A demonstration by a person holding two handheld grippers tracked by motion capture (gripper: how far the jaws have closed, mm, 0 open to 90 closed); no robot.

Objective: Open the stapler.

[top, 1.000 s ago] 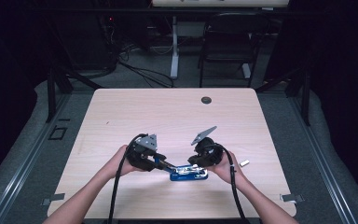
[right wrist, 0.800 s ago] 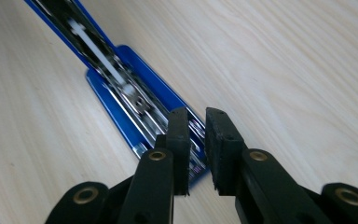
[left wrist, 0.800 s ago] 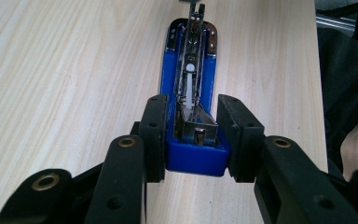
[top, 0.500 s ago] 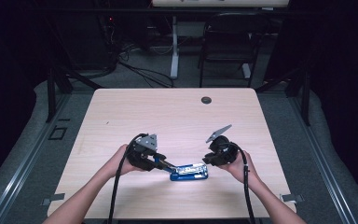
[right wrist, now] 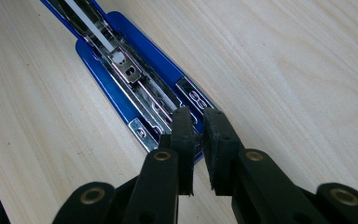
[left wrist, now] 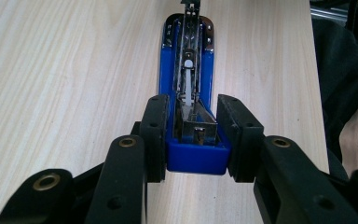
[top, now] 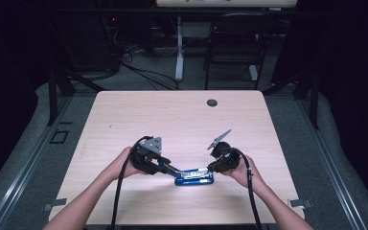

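A blue stapler [top: 194,177] lies opened out flat on the worktop [top: 182,120], its metal staple channel facing up. The left gripper [left wrist: 192,135] clamps one end of it: the two black jaws press against the blue side walls, with the short metal block of the channel sitting between them. The right gripper [right wrist: 196,135] is at the opposite end, its jaws drawn nearly together just over the chrome plate; something thin may be pinched there, but the contact is too dark to make out.

The step in hand looks like work on the staple channel while the body is steadied. To do it well, the left gripper should keep a square, even squeeze on both walls so the body cannot pivot. The right gripper should move along the channel line rather than across it, because a sideways push would twist the stapler out of the clamp.

From the left gripper, the stapler's long axis runs straight ahead. From the right gripper, it leads ahead and to the left. Seen from above, it spans the gap between the two grippers.
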